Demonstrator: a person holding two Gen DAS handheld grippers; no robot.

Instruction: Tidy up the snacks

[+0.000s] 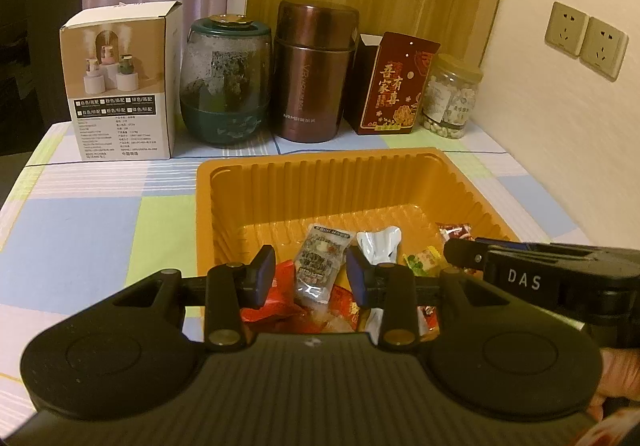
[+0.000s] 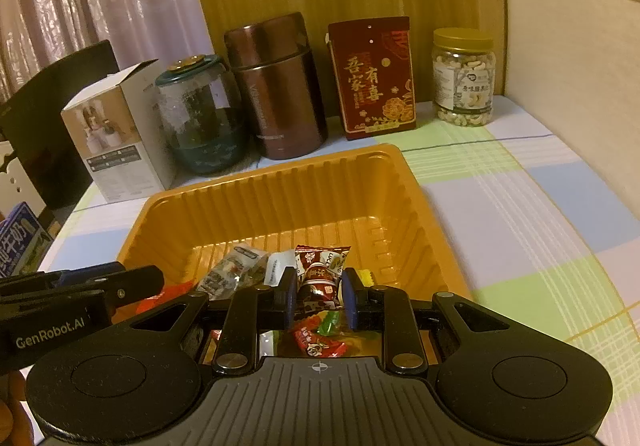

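An orange plastic tray (image 1: 320,160) (image 2: 276,172) sits on the checked tablecloth and holds several wrapped snacks at its near end. My left gripper (image 1: 310,274) hovers over them, open. A grey-and-black snack packet (image 1: 320,260) (image 2: 230,272) lies between its pads without being pressed. My right gripper (image 2: 319,294) is shut on a brown-and-red candy packet (image 2: 320,274), held just above the pile. In the left wrist view the right gripper (image 1: 460,250) enters from the right with that packet (image 1: 454,232) at its tip. Red wrappers (image 1: 280,300), a silver sachet (image 1: 380,242) and a yellow-green sweet (image 1: 422,258) lie below.
Along the back stand a white product box (image 1: 120,86), a green glass jar (image 1: 226,86), a brown steel flask (image 1: 314,70), a red gift box (image 1: 396,86) and a jar of nuts (image 1: 450,98). Wall sockets (image 1: 586,40) are on the right wall. A blue carton (image 2: 20,238) sits off the table's left edge.
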